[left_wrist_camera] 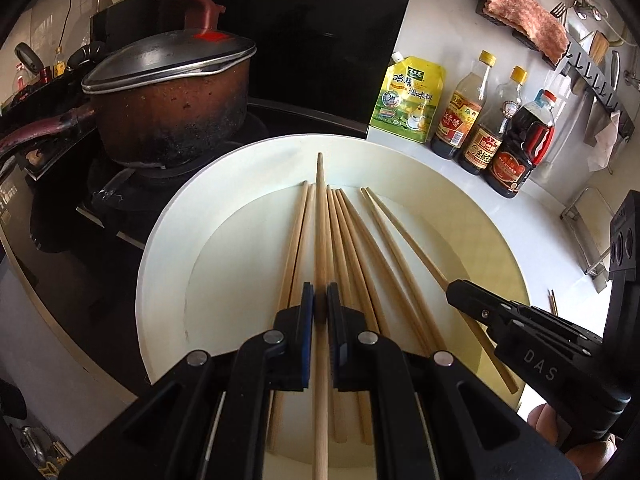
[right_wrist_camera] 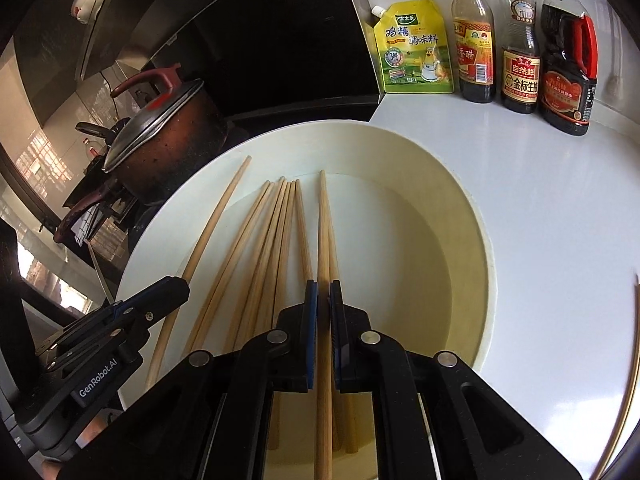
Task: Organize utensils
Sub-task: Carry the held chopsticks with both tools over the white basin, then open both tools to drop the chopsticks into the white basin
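Over the white basin (left_wrist_camera: pixel 168 240), both grippers' fingers (left_wrist_camera: pixel 308 304) (right_wrist_camera: pixel 311 300) clamp one chopstick (left_wrist_camera: pixel 320 220) (right_wrist_camera: pixel 322 220) each

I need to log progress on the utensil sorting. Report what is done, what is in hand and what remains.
Done: nothing looks sorted yet; no holder shows. In hand: the left gripper is shut on one chopstick, and the right gripper is shut on another chopstick, both above the white plate. Left: several loose chopsticks lie on the plate.
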A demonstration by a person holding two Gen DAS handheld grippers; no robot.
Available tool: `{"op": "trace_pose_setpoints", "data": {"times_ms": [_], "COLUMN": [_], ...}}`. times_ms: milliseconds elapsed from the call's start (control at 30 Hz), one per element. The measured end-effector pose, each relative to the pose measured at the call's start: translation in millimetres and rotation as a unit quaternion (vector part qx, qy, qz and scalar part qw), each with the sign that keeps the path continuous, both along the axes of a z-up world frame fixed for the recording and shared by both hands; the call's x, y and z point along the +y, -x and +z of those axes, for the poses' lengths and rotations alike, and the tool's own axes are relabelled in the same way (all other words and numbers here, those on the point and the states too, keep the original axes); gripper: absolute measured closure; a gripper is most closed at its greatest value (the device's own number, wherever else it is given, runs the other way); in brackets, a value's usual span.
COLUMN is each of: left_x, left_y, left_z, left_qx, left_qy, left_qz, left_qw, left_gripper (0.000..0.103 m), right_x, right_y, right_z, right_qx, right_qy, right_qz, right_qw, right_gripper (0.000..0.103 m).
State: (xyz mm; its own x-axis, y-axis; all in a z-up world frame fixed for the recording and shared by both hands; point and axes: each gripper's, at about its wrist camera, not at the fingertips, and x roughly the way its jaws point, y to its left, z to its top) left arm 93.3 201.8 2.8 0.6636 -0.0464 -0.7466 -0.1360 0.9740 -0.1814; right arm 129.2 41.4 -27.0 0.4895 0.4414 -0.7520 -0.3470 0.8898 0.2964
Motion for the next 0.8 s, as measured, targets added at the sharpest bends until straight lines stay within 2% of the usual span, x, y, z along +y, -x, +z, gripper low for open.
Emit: {"op": "trace_pose_setpoints", "data": {"times_ms": [167,233,300,400,500,800], "left_x": [5.2,6.6,8.0,7.8,6.4,-9.3], "left_y": [0.0,2.0,6.2,11.3,17.4,27.6], "left_z": [-1.0,1.3,4.4,10.0,16.6,26.4], "left_qx": [0.004,0.0,-0.006,-0.016,-0.026,-0.033], "left_qy": [0.001,0.001,0.0,-0.002,-0.004,-0.008], "left_qz": [0.006,0.012,0.015,0.022,0.027,0.015], "left_qw": [1.0,0.9999,0.9999,0.9996,0.9993,0.9993], "left_gripper": [0.095,0.091,0.076,0.061,0.051,0.048], "right_x": [7.2,5.8,2.8,-2.7,-10.9,-36.0], "right_y": [4.1,4.5,6.9,11.1,15.6,37.3], "right_z": [3.0,4.6,8.0,14.6,20.6,27.1], "right_qx": [-0.016,-0.018,-0.026,-0.039,-0.046,-0.056], "right_qy": [0.017,0.017,0.019,0.022,0.015,0.007], "right_qz": [0.001,0.001,-0.004,-0.007,-0.011,-0.03], "right_qw": [1.0,1.0,0.999,0.999,0.999,0.998], "right_gripper": [0.097,0.095,0.091,0.089,0.085,0.083]}}
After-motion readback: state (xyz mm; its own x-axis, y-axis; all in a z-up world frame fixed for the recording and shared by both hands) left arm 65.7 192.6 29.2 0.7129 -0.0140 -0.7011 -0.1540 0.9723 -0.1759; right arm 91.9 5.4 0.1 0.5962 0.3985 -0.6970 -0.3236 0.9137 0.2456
